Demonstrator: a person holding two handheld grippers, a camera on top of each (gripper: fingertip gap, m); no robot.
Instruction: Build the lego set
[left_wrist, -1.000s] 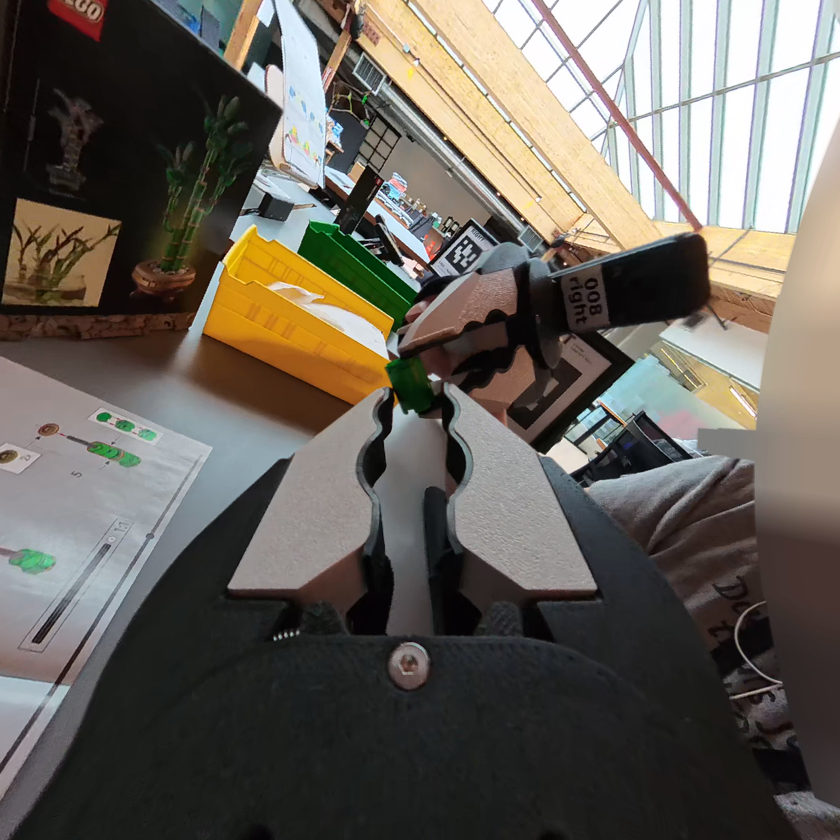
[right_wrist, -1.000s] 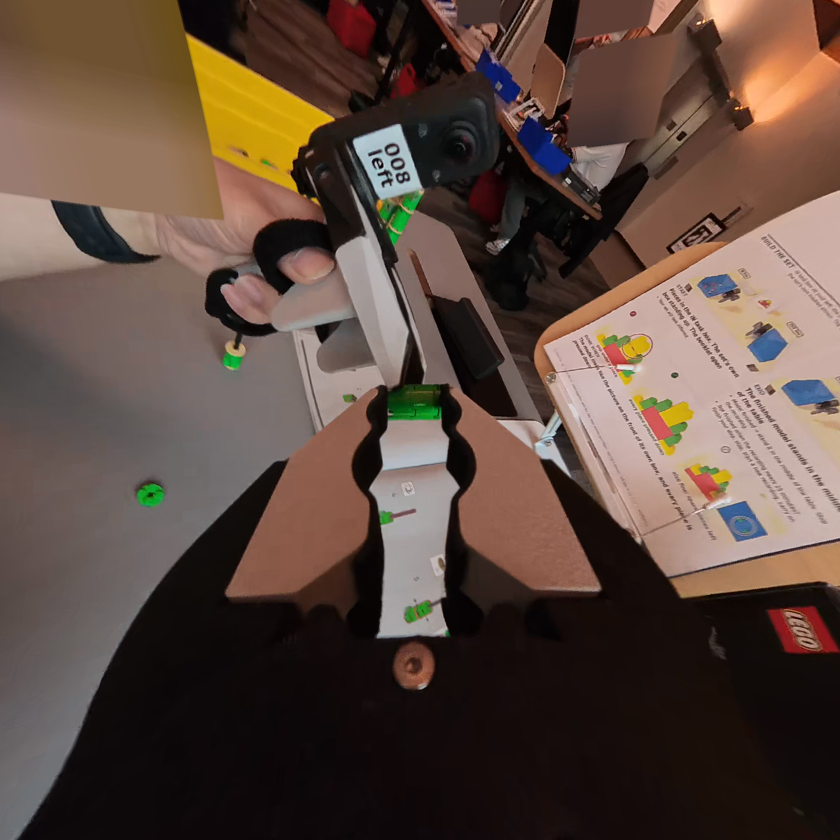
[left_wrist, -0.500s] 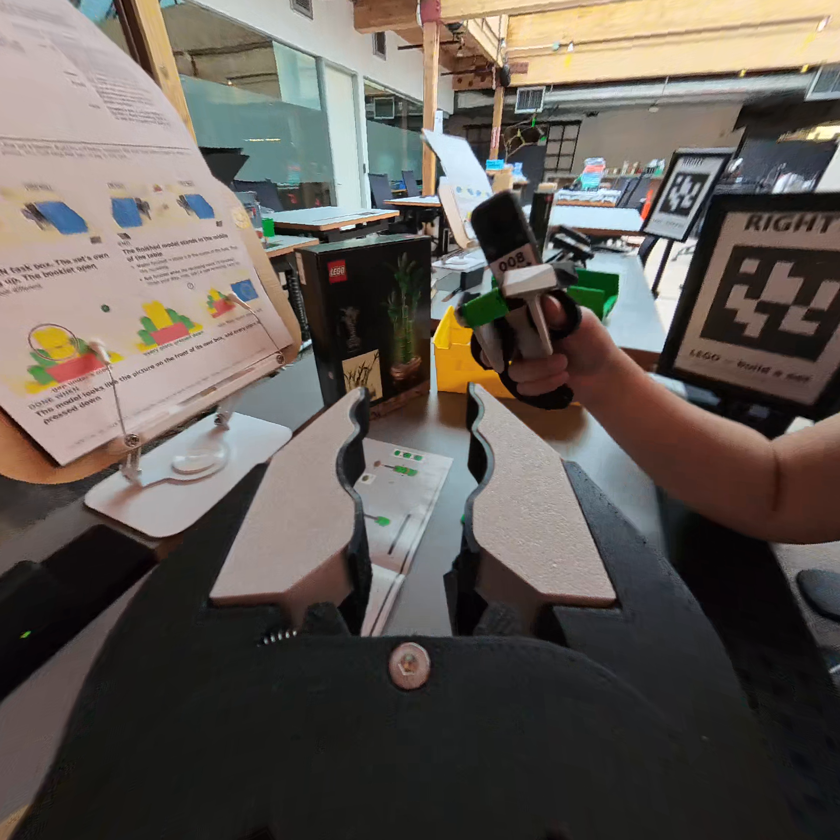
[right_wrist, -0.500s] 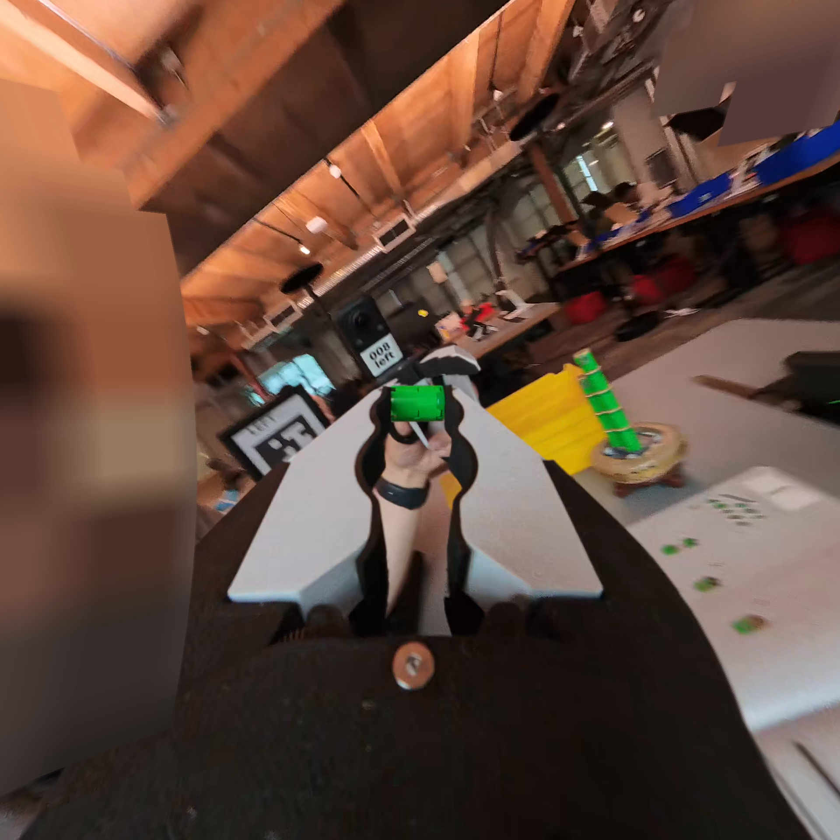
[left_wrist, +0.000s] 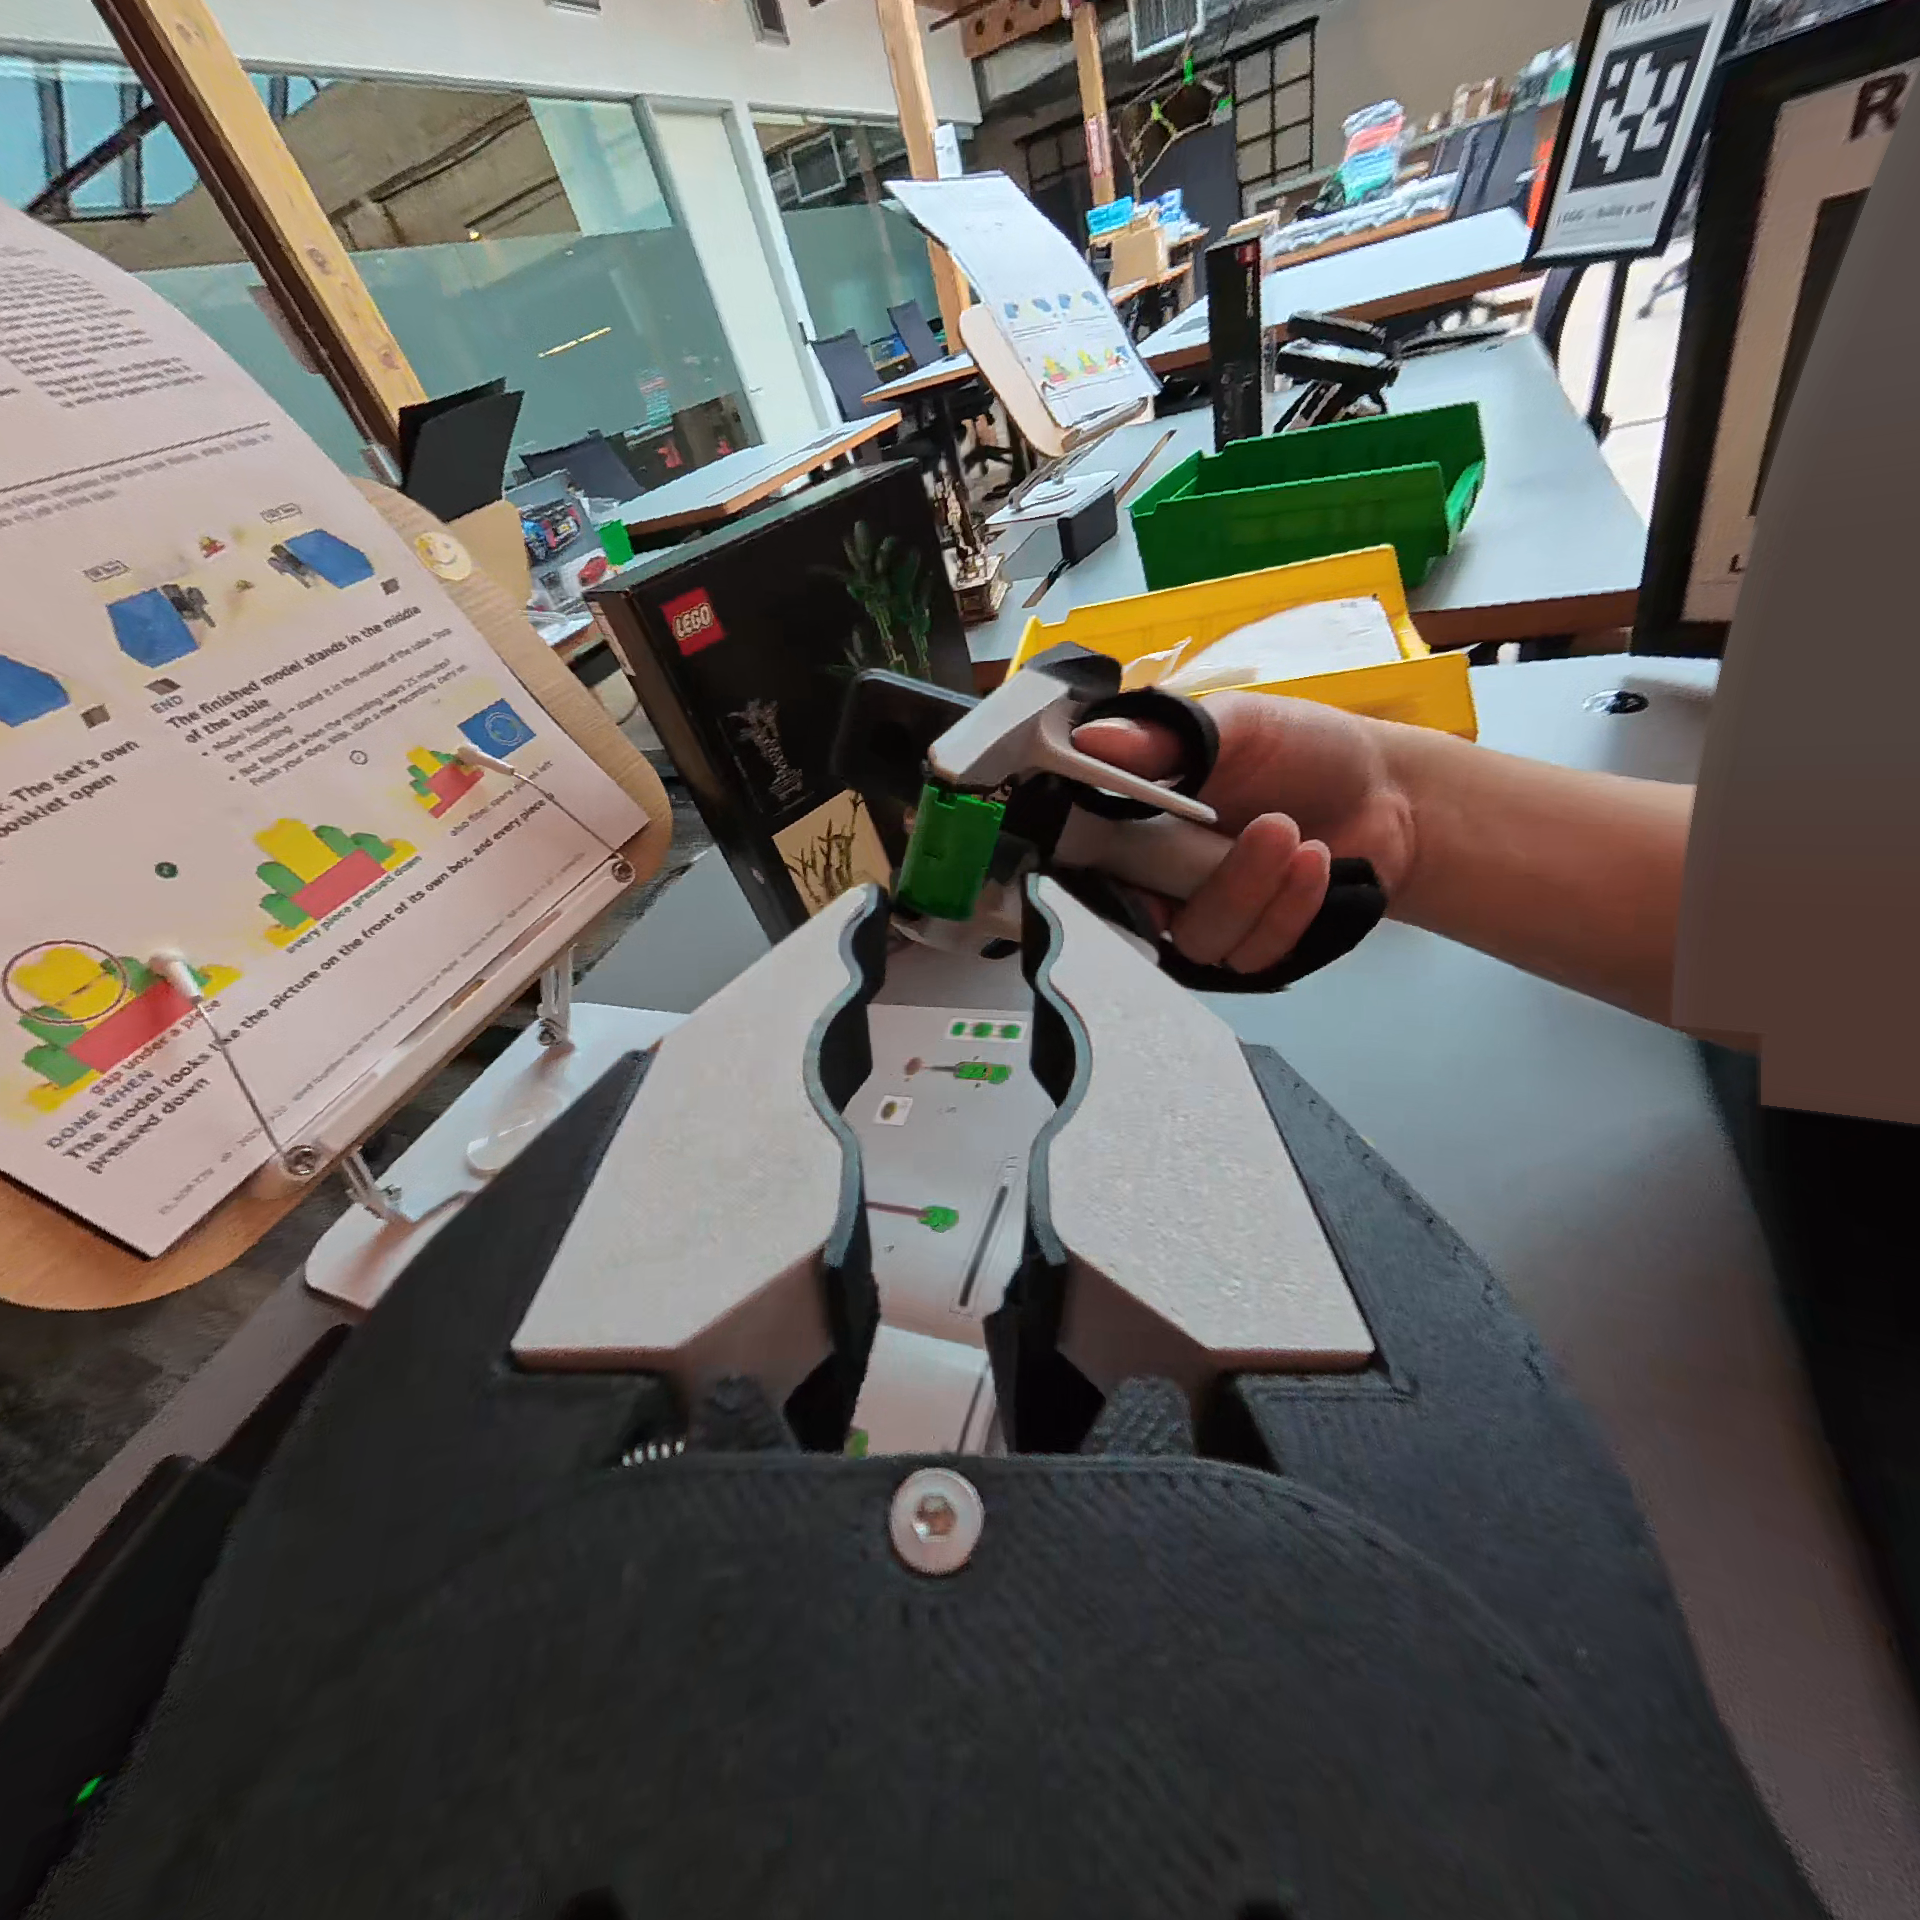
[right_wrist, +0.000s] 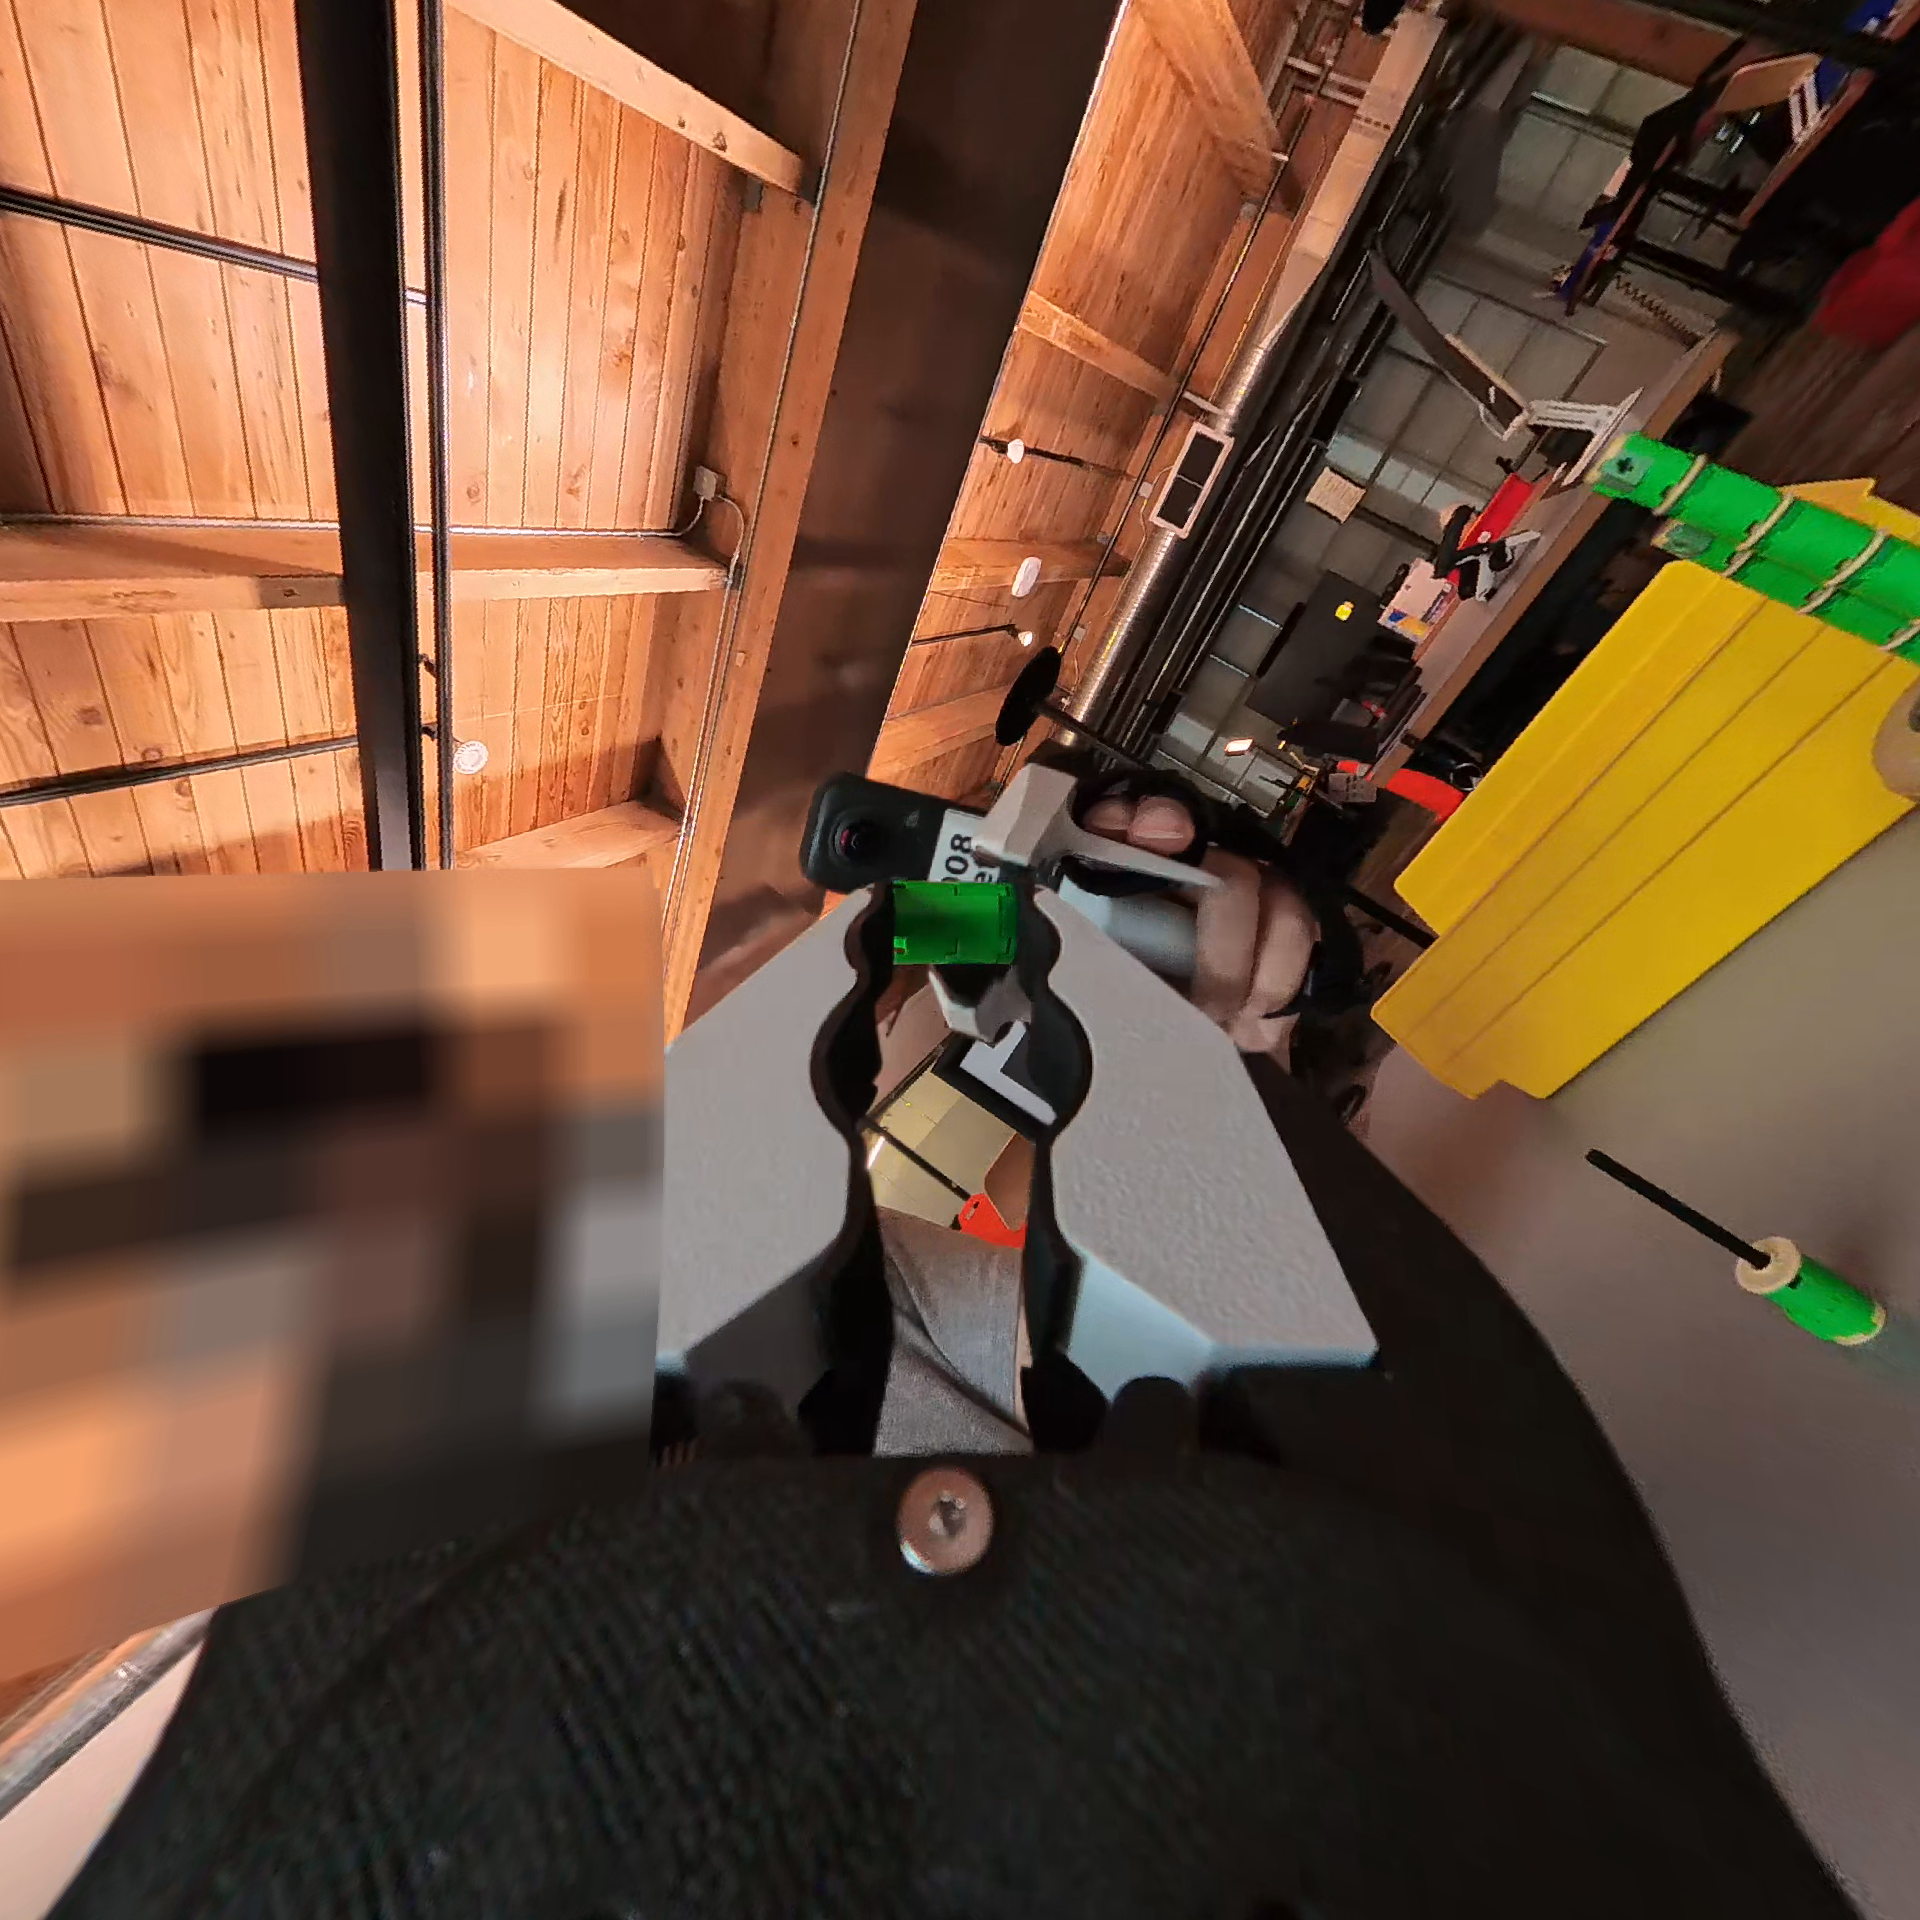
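Observation:
My right gripper (right_wrist: 951, 925) is shut on a short green cylinder piece (right_wrist: 951, 923), held by its two ends and lifted off the table. In the left wrist view the right gripper (left_wrist: 948, 852) holds that piece (left_wrist: 951, 842) upright, right at my left gripper's tips. My left gripper (left_wrist: 954, 902) has its jaws part-way open, and nothing is clamped between them. Below it lies the open instruction booklet (left_wrist: 935, 1143). The green bamboo stalk of the model (right_wrist: 1766, 520) shows at the upper right. A black axle with a green segment (right_wrist: 1813, 1304) lies on the table.
A sheet on a wooden stand (left_wrist: 260, 779) is at the left, and the black set box (left_wrist: 769, 675) is behind the booklet. A yellow bin (left_wrist: 1247, 623) and a green bin (left_wrist: 1299, 499) stand farther back. A person's hand (left_wrist: 1278, 821) grips the right gripper. The grey table (left_wrist: 1455, 1091) extends to the right.
The grippers swung apart after meeting at the green piece and are close together again. The right stayed shut on the piece. The left jaws opened wide, then narrowed.

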